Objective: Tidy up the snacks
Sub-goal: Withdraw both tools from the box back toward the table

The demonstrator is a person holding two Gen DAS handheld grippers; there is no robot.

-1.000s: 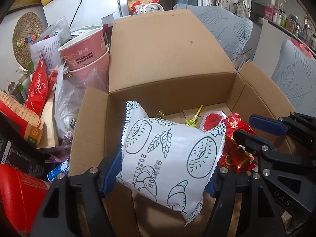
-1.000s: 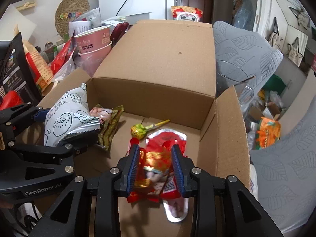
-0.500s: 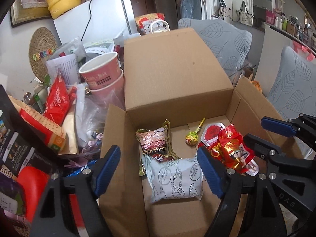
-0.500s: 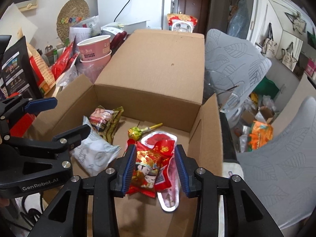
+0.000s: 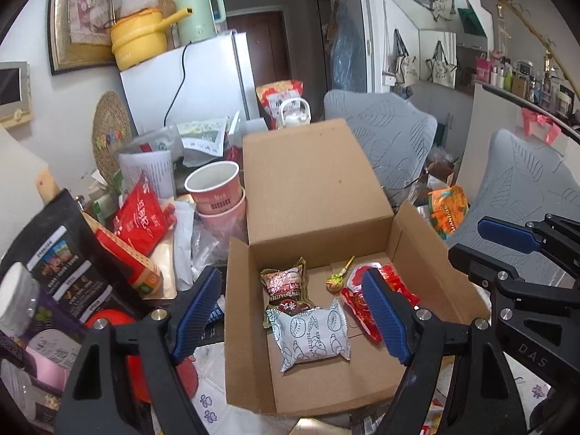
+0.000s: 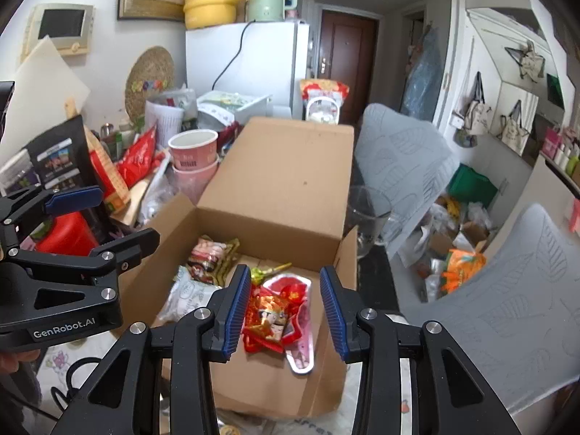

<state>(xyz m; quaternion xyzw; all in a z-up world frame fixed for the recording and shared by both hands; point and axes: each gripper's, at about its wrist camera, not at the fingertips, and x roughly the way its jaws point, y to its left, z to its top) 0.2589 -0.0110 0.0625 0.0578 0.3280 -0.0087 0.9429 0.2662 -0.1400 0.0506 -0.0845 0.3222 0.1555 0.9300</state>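
Between picks: both loads dropped in the cardboard box (image 5: 319, 188), next snack not yet chosen.

Left gripper (image 5: 290, 311) spread wide, nothing between; right gripper (image 6: 286, 308) parted, also nothing pinched, jaws lately opened off the red packet (image 6: 268, 319). White bun packet (image 5: 311, 330) flat on box floor, near-left; red packet right, beside lollipop (image 5: 335, 282). Judged next: reach left into snack pile by red pouch (image 5: 139, 221) and pink cups (image 5: 215, 195). Tall far flap and raised side flaps hemmed entry; open room only above box.
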